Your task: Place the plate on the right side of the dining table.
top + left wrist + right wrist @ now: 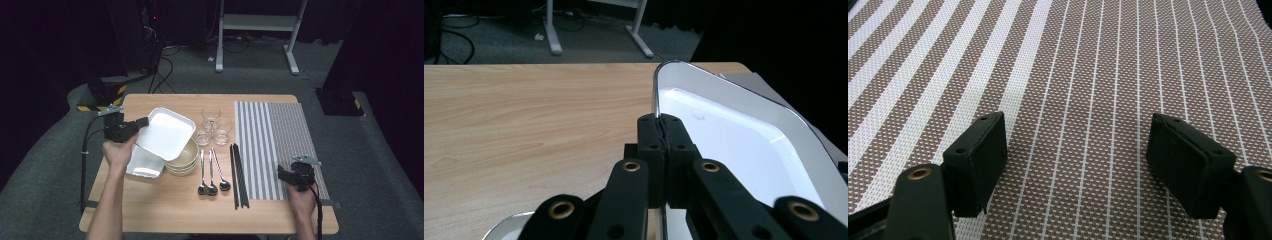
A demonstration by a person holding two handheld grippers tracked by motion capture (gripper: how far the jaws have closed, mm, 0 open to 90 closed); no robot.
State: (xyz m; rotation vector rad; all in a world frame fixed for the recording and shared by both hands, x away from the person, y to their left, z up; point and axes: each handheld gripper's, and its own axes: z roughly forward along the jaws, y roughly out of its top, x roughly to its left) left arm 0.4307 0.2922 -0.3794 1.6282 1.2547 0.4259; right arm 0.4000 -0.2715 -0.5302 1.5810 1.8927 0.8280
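My left gripper (pixel 145 121) is shut on the rim of a white square plate (pixel 167 132), which it holds tilted above the table. In the left gripper view the pads (pixel 664 131) pinch the plate's edge (pixel 656 95) and the plate (pixel 744 135) spreads off to the right. Under it lie a second white plate (pixel 145 164) and a stack of pale bowls (pixel 184 159). My right gripper (pixel 284 174) rests low over the striped placemat (pixel 285 140) near the front right. Its jaws (pixel 1078 165) stand wide apart with only the mat (pixel 1083 75) between them.
Three clear glasses (pixel 212 125) stand in the middle of the wooden table (pixel 165 210). Three spoons (pixel 211 172) and black chopsticks (pixel 238 172) lie in front of them, left of the placemat. Beyond the table are a white desk frame (pixel 257 30) and cables on the floor.
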